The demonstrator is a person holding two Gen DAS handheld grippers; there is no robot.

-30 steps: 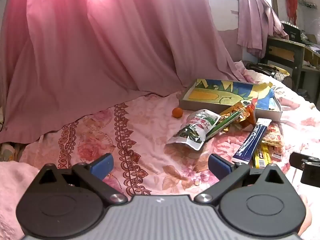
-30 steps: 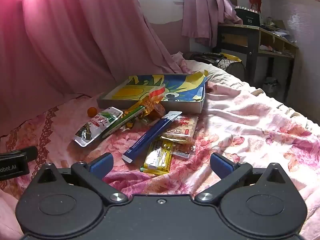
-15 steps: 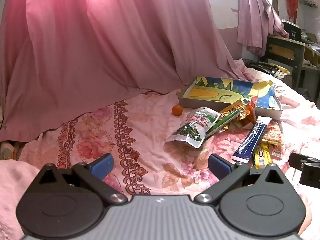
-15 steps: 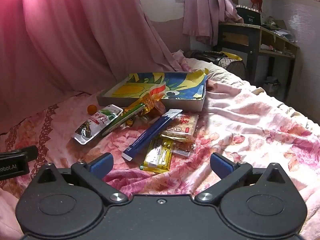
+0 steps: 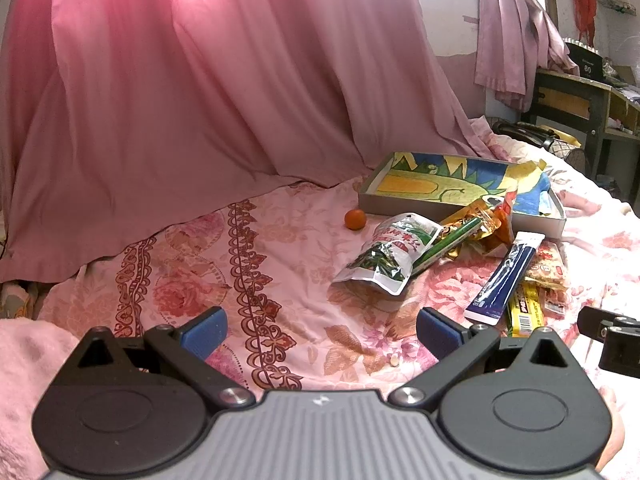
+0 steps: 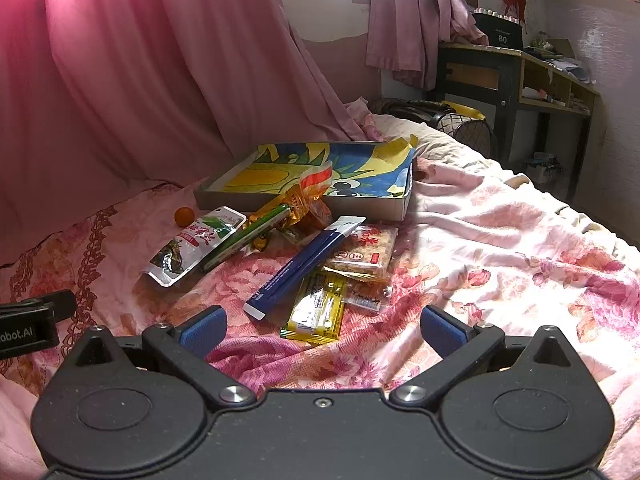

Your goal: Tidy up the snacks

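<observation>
Snacks lie on a pink floral bedspread. A shallow box [image 5: 460, 184] [image 6: 320, 176] with a yellow and blue cartoon lining sits behind them. In front lie a white-green pouch [image 5: 384, 256] [image 6: 192, 244], a green stick [image 6: 248, 236], an orange wrapper [image 6: 308, 196], a long blue packet [image 5: 504, 276] [image 6: 304, 264], a yellow packet [image 6: 318, 306], a cracker pack [image 6: 364, 252] and a small orange fruit [image 5: 355, 219] [image 6: 184, 215]. My left gripper [image 5: 320, 330] is open and empty, short of the pouch. My right gripper [image 6: 322, 326] is open and empty, just short of the yellow packet.
A pink curtain [image 5: 200, 100] hangs behind the bed on the left. A dark desk [image 6: 516, 76] with clutter stands at the back right, beyond a dark bag [image 6: 432, 116]. Each gripper's body shows at the edge of the other's view.
Both grippers have drifted slightly; the snacks sit a little lower and nearer in the views. Both stay open and nothing was touched.
</observation>
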